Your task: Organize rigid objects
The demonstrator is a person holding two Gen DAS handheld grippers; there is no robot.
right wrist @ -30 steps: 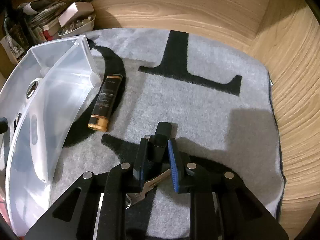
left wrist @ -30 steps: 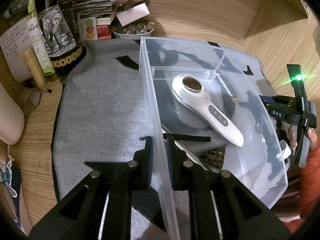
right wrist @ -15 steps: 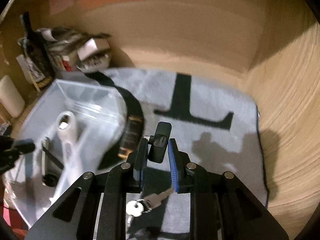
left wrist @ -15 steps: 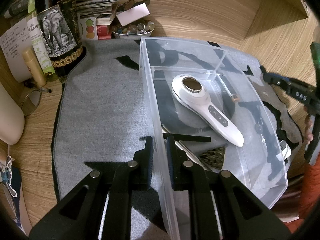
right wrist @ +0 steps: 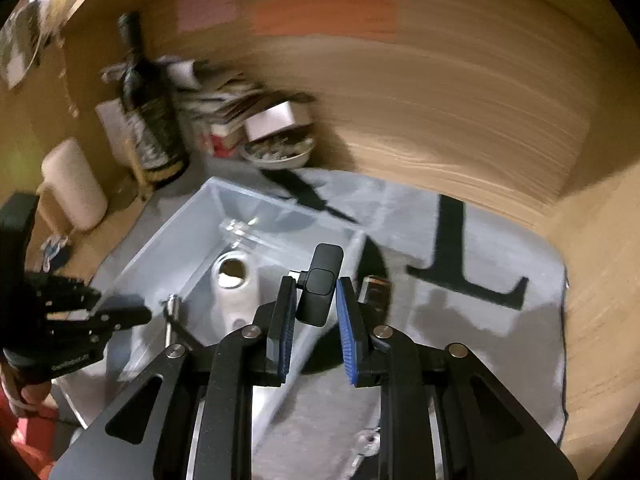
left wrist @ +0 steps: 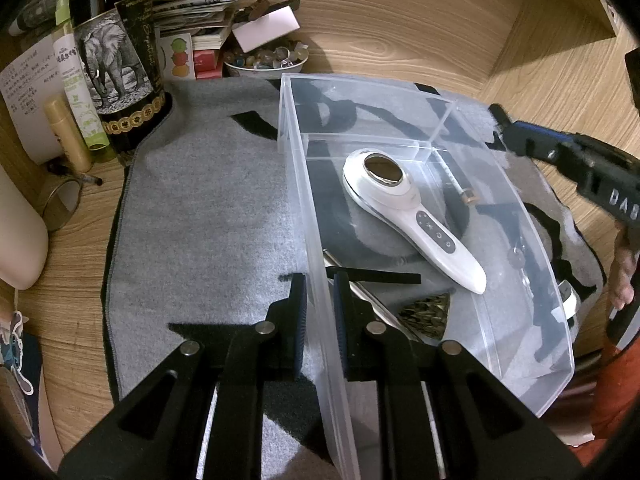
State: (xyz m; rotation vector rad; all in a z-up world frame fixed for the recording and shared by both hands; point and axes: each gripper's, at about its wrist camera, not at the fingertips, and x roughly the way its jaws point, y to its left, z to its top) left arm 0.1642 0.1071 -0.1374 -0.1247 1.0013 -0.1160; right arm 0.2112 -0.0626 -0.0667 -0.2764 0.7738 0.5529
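One clear bin [left wrist: 400, 92], one white massager [left wrist: 412, 216] inside, two claws.

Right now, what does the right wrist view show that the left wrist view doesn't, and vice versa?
Right wrist only: the black fob between the right gripper's fingers, and the brown tube on the mat beside the bin.
Left wrist only: the left gripper shut on the bin's near wall.
Both: the bin, the white device in it, the bottle, the bowl.
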